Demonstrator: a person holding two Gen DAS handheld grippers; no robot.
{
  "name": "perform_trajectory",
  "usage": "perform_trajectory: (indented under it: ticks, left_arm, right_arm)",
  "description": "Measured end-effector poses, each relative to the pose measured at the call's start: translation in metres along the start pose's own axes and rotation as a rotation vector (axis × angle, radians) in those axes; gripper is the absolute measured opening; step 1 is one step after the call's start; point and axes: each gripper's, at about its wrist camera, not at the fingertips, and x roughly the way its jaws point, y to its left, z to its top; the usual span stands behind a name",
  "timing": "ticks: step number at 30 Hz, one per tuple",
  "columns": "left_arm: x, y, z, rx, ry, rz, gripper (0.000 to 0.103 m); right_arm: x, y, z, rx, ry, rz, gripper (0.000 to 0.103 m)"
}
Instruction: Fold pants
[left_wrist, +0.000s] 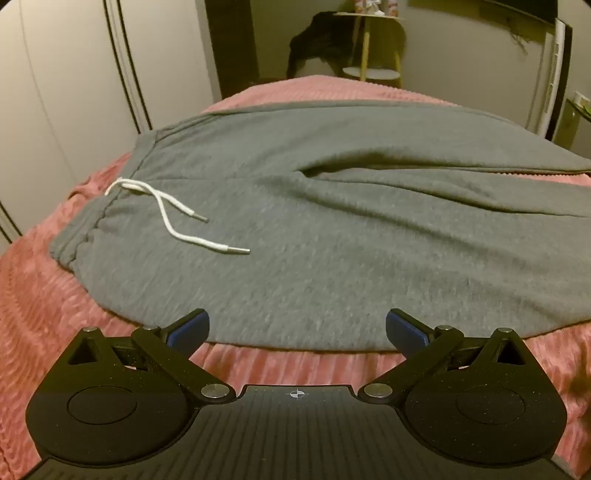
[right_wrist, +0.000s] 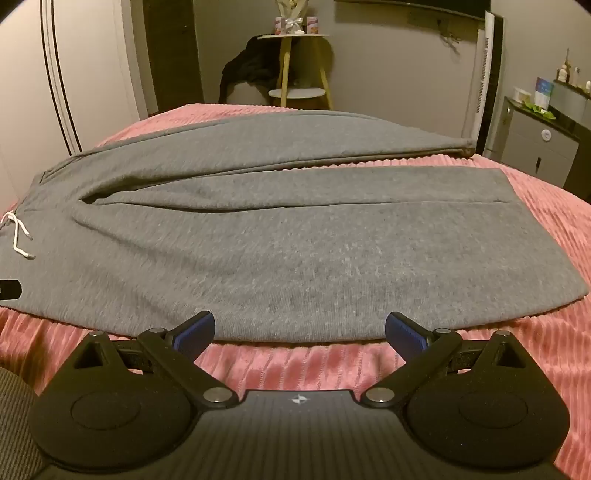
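Grey sweatpants (left_wrist: 332, 229) lie spread flat on a pink ribbed bedspread (left_wrist: 55, 295), waistband to the left, both legs running right. A white drawstring (left_wrist: 173, 218) lies loose on the waist area. My left gripper (left_wrist: 297, 328) is open and empty, its blue pads just over the near edge of the pants by the waist. In the right wrist view the pants (right_wrist: 295, 240) fill the middle, with the drawstring (right_wrist: 16, 236) at far left and the leg hems at right. My right gripper (right_wrist: 299, 330) is open and empty at the near edge of the near leg.
The pink bedspread (right_wrist: 546, 350) reaches the bed's edges around the pants. A white wardrobe (right_wrist: 74, 74) stands at left. A small round side table (right_wrist: 299, 62) with dark clothing beside it stands beyond the bed. A cabinet (right_wrist: 539, 147) is at right.
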Motion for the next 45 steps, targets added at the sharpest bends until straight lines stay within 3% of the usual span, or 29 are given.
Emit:
perform_trajectory:
  ticks: [12,45]
  left_arm:
    - [0.001,0.015,0.000,-0.045,0.008,-0.017,0.103]
    - [0.003,0.009,-0.001,-0.055,0.018,-0.004,0.103]
  right_arm:
    - [-0.001,-0.001,0.001,-0.001,-0.005,-0.004,0.099]
    - [-0.005,-0.005,0.002,0.023,-0.016,-0.002,0.099]
